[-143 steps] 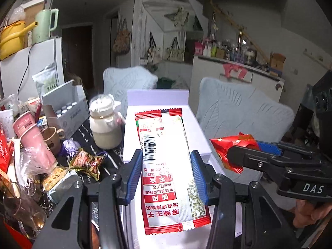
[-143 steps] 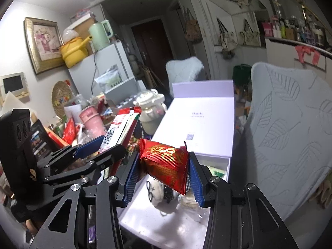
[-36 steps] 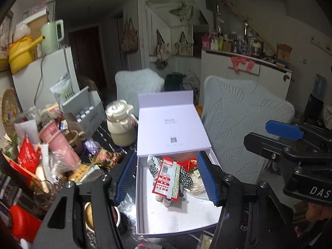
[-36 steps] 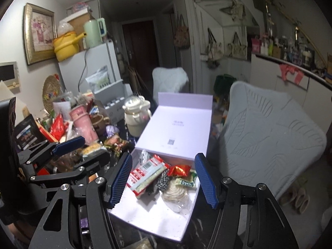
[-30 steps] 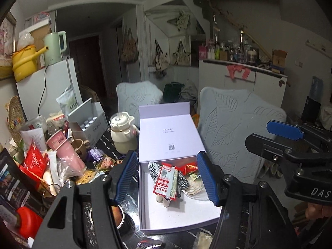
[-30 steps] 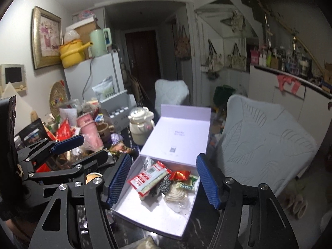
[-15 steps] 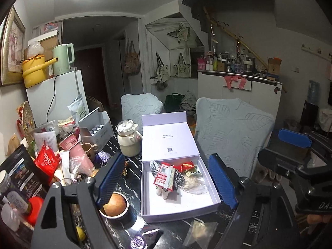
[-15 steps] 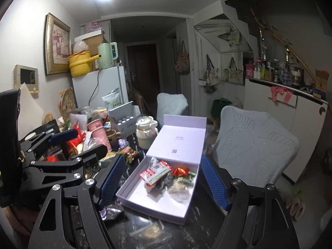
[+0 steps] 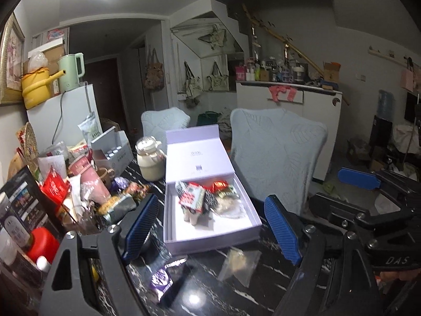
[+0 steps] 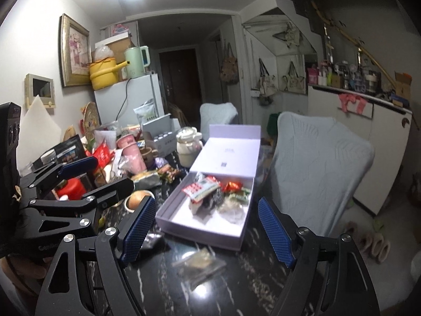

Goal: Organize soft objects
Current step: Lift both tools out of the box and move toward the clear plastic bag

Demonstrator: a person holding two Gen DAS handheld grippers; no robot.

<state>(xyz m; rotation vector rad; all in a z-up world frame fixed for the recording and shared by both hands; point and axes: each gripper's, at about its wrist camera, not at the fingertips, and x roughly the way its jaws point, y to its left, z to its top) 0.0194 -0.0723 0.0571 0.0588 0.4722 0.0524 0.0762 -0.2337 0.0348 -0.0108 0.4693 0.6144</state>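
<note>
Grippers both stand wide apart and empty now: the left gripper (image 9: pixel 213 229) and the right gripper (image 10: pixel 208 230) have pulled back from the white lidded cardboard box (image 9: pixel 210 239), which looks smaller than a second ago. The red-and-white noodle packet (image 9: pixel 193 197) and the crumpled red foil snack bag (image 9: pixel 219 185), clamped earlier, lie inside it. A clear plastic pouch (image 9: pixel 240 262) sits on the black marble table (image 9: pixel 210 289) just before the box.

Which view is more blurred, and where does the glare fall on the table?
Right wrist view: softer, the clear plastic packet is smeared. Left wrist view: sharper; ceiling-light glare sits on the glossy black marble table, in front of the open white box.
</note>
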